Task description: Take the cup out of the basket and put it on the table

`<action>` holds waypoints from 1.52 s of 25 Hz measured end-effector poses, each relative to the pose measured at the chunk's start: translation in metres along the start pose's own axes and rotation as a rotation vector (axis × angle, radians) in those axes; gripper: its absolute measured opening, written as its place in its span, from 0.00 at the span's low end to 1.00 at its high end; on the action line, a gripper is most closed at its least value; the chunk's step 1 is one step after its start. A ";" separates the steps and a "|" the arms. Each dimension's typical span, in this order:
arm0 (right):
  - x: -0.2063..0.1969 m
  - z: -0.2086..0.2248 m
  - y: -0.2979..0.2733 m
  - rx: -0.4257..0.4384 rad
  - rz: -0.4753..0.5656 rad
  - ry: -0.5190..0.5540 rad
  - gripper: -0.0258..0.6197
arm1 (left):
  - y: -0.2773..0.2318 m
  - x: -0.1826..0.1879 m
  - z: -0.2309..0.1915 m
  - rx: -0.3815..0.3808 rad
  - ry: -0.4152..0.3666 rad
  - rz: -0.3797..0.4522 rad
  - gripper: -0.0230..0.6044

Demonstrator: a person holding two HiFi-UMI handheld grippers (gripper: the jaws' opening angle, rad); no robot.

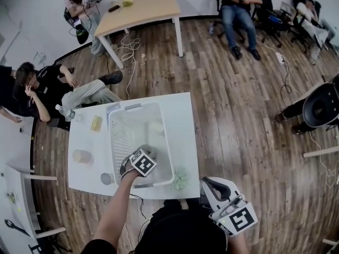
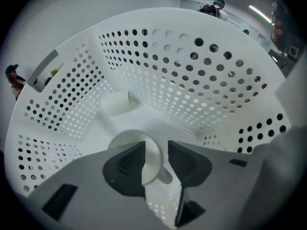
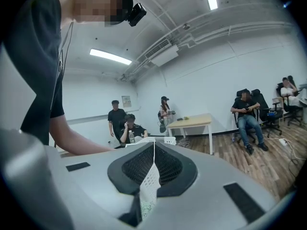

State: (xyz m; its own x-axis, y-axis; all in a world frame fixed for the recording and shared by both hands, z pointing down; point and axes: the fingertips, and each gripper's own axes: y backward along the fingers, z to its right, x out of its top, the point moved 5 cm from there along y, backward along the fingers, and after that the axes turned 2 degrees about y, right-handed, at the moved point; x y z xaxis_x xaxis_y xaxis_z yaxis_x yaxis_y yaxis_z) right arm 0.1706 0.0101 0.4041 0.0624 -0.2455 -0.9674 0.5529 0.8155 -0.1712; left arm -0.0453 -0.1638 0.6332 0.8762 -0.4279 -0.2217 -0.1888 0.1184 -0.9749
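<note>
The white perforated basket (image 1: pixel 115 136) stands on the white table (image 1: pixel 183 115). My left gripper (image 1: pixel 142 166) reaches steeply down into it. In the left gripper view a white cup (image 2: pixel 152 163) sits on the basket (image 2: pixel 192 80) floor with its rim wall between the open jaws of the left gripper (image 2: pixel 156 150). One pad is over the cup's mouth and the other is outside the wall, with a thin gap still showing. My right gripper (image 1: pixel 213 185) hovers off the table's near right corner, pointing about level. Its jaws (image 3: pixel 154 145) are shut with nothing in them.
A second pale round thing (image 2: pixel 115 104) lies deeper in the basket. On the table sit a yellow item (image 1: pixel 96 123), a tan cup (image 1: pixel 81 156), a grey disc (image 1: pixel 106 178) and a green object (image 1: pixel 180 179). Seated people and a wooden table (image 1: pixel 140 8) stand further off.
</note>
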 end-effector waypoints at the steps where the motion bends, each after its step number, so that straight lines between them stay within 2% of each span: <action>1: 0.000 0.002 0.001 -0.003 -0.001 0.000 0.08 | -0.003 -0.001 0.001 -0.001 -0.004 -0.007 0.26; 5: 0.000 0.008 0.004 -0.011 -0.001 0.000 0.08 | -0.012 -0.001 0.006 -0.001 -0.035 -0.016 0.13; 8: 0.000 0.011 0.003 -0.010 -0.004 -0.001 0.08 | -0.010 -0.002 0.004 0.011 -0.039 -0.014 0.10; 15: 0.001 0.007 -0.001 0.004 0.004 0.002 0.08 | 0.000 -0.002 0.010 0.012 -0.081 0.004 0.09; 18: 0.001 0.004 -0.003 0.007 0.005 0.007 0.08 | 0.013 0.005 0.011 0.026 -0.102 0.039 0.09; 21: 0.003 0.001 -0.003 0.012 0.010 0.010 0.08 | 0.036 0.016 0.012 0.036 -0.103 0.097 0.09; 29: 0.009 -0.021 -0.008 0.043 0.027 0.030 0.08 | 0.127 0.035 0.020 0.149 -0.133 0.256 0.09; 33: 0.007 -0.037 -0.012 0.058 0.033 0.035 0.08 | 0.175 0.023 0.023 0.196 -0.140 0.316 0.09; 38: 0.010 -0.061 -0.026 0.097 0.039 0.044 0.08 | 0.214 -0.013 0.011 0.262 -0.116 0.325 0.09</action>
State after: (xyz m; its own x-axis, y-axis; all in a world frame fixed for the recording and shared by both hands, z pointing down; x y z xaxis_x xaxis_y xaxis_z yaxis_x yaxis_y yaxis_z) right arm 0.1058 0.0186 0.3878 0.0500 -0.1901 -0.9805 0.6289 0.7686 -0.1169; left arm -0.0919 -0.1236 0.4279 0.8366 -0.2285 -0.4978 -0.3577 0.4602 -0.8125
